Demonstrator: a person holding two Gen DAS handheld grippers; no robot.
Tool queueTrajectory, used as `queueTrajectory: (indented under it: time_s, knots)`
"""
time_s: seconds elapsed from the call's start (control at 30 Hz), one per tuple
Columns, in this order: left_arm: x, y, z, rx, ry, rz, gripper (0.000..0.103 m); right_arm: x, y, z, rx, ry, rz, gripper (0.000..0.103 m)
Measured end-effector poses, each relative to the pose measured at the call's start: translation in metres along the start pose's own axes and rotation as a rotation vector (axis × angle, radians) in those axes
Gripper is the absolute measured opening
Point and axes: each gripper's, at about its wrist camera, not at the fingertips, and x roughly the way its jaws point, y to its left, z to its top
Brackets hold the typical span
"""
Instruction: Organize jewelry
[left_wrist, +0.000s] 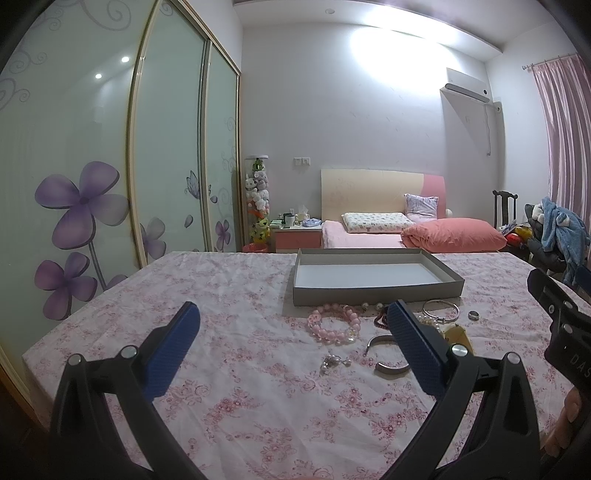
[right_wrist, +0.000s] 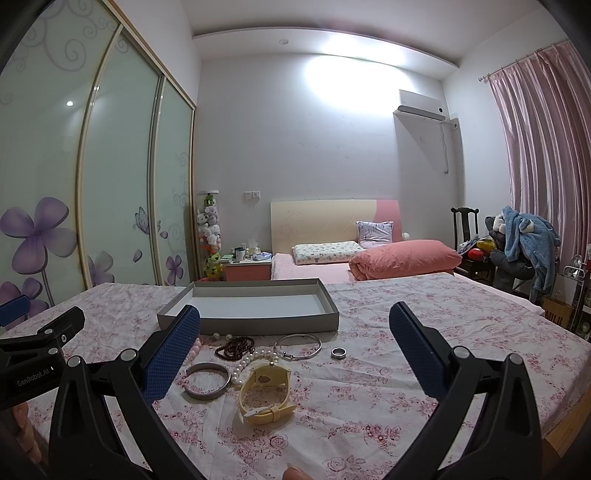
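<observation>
In the left wrist view, the left gripper (left_wrist: 291, 325) stood wide and empty low in the frame, with a pink beaded bracelet (left_wrist: 334, 325) just right of centre before a shallow grey cardboard tray (left_wrist: 373, 291) on the pink floral tablecloth (left_wrist: 236, 295). In the right wrist view, the right gripper (right_wrist: 295, 328) also gaped wide, holding nothing, above a pale yellow strap watch (right_wrist: 264, 391), a silver cuff bangle (right_wrist: 207, 380), a white pearl strand (right_wrist: 251, 360), dark red beads (right_wrist: 234, 347), a thin silver bangle (right_wrist: 298, 346) and a small silver ring (right_wrist: 338, 353), all lying at centre below the tray.

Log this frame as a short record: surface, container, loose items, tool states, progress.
surface: floral cloth
container: grey box, open, nothing visible inside
loose items: yellow watch, silver cuff, pearl strand, dark beads, thin bangle, ring, pink bracelet, earrings
left tool: open, holding nothing
right tool: open, holding nothing
progress: nothing boxed yet
</observation>
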Motion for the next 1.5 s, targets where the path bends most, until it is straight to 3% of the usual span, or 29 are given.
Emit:
queueTrajectory:
  time_s: [1.5]
  knots:
    - [0.0058, 0.0021, -0.0048, 0.0, 0.008, -0.001, 0.099, 0.002, 0.0017, -0.0005, -0.001, 0.005, -0.001, 0.101]
